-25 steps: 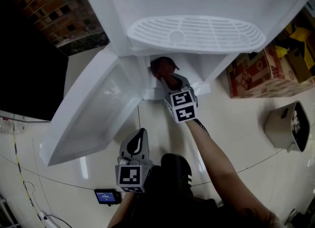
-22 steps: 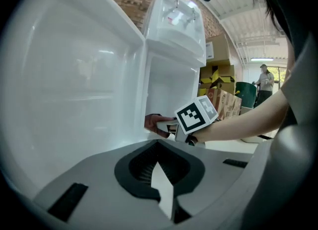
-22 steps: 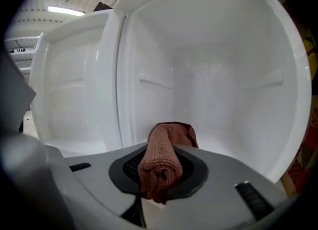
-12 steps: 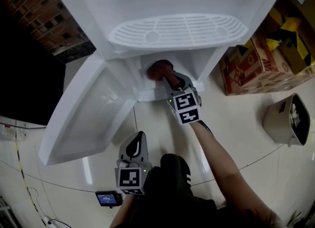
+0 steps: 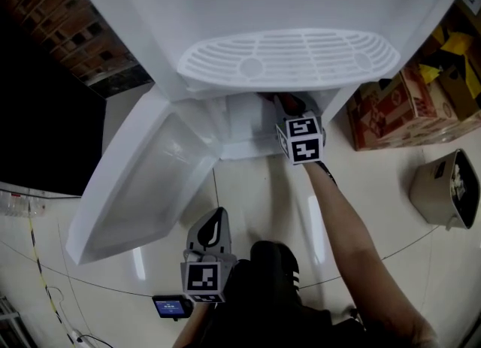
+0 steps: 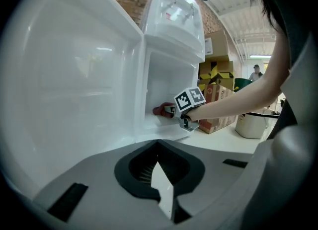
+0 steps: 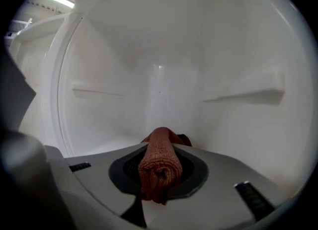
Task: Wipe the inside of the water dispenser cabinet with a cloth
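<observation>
The white water dispenser's cabinet (image 5: 248,117) stands open under the ribbed drip tray (image 5: 289,57), its door (image 5: 143,189) swung out to the left. My right gripper (image 5: 291,110) reaches into the opening, shut on a rolled red-brown cloth (image 7: 159,162). That cloth (image 6: 161,110) rests low on the cabinet floor, near the right wall. The right gripper view shows the white back wall (image 7: 159,90) and a shelf ledge (image 7: 243,92) on each side. My left gripper (image 5: 214,222) hangs outside above the tiled floor, shut and holding nothing, pointing at the door.
Cardboard boxes (image 5: 398,110) stand right of the dispenser, with a beige bin (image 5: 447,189) nearer me. A small screen device (image 5: 171,307) and a thin cable (image 5: 45,279) lie on the floor at lower left. A dark panel (image 5: 37,128) and brick wall (image 5: 60,16) close off the left.
My right gripper has carried the cloth from the cabinet's left side to the right and deeper in. The left gripper has stayed where it was.
</observation>
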Demonstrator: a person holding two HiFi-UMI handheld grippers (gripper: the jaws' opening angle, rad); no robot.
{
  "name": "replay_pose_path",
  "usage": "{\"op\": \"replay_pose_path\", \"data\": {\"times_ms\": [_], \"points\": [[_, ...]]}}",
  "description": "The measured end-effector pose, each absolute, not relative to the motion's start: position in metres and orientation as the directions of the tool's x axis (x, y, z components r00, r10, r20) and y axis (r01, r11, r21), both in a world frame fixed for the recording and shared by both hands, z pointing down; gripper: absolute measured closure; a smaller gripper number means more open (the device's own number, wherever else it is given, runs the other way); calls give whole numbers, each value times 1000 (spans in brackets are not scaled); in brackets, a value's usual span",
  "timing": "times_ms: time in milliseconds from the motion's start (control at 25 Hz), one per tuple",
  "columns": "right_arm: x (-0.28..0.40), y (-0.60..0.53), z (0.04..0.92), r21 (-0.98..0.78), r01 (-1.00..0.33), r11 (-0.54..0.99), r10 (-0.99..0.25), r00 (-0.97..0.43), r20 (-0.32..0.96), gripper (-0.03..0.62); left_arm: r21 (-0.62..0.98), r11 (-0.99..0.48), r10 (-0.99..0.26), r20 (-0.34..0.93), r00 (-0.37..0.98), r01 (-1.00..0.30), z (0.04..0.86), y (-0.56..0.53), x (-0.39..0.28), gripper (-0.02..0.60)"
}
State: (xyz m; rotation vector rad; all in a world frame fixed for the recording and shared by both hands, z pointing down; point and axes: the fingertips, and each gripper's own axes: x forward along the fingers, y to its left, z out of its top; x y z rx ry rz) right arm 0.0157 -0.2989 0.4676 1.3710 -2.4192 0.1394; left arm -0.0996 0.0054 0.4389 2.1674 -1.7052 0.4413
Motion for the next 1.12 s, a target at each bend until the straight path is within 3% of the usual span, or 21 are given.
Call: {"op": "replay_pose_path", "data": {"times_ms": [320,720,840,1120], "points": [[25,-265,481,69,-874,481,-802,-408,436,519,88,-200,-873,436,219,-976,437,5,-102,595],[35,-196,490,51,-858,512,-772,-433,465,517,93,-201,-879,422,222,-975,432,7,-95,595],[21,-201,456,-20,-838,545,-773,-511,377,518,86,-207,-877,425,224,-975,431,10,-92,595],[-41,-213,297,-179,-700,692,-716,-697,-44,517,70,-215,-864,451,224,-974,434,14,-94,595]]}}
